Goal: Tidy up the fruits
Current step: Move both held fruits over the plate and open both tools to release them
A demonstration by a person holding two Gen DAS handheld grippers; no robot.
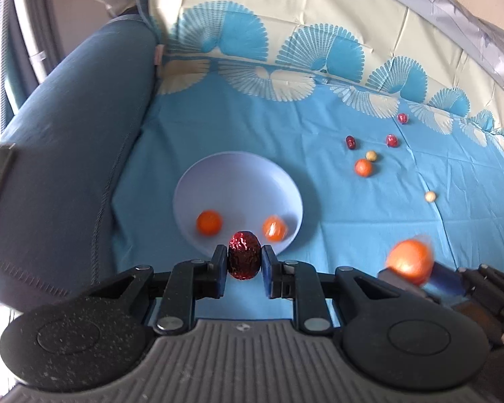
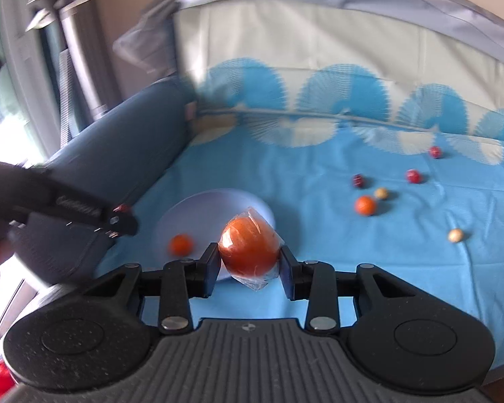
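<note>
Left wrist view: left tongs (image 1: 244, 263) clamped on a wrinkled red date (image 1: 244, 259), above the near rim of a pale plate (image 1: 238, 174) holding two oranges. Right wrist view: right tongs (image 2: 248, 262) gripping a plastic-wrapped orange (image 2: 248, 250) over the same plate; loose fruit lies far right on the blue cloth (image 2: 319, 221).

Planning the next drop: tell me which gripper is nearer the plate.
Left. The left gripper holds its red fruit at the plate rim; the right gripper is off to its side.

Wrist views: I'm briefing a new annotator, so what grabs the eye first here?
The left gripper pinches a wrinkled dark red fruit, the right gripper a plastic-wrapped orange fruit. Just beyond lies a pale plate holding two orange fruits, with small loose fruits scattered right across the blue cloth.
</note>
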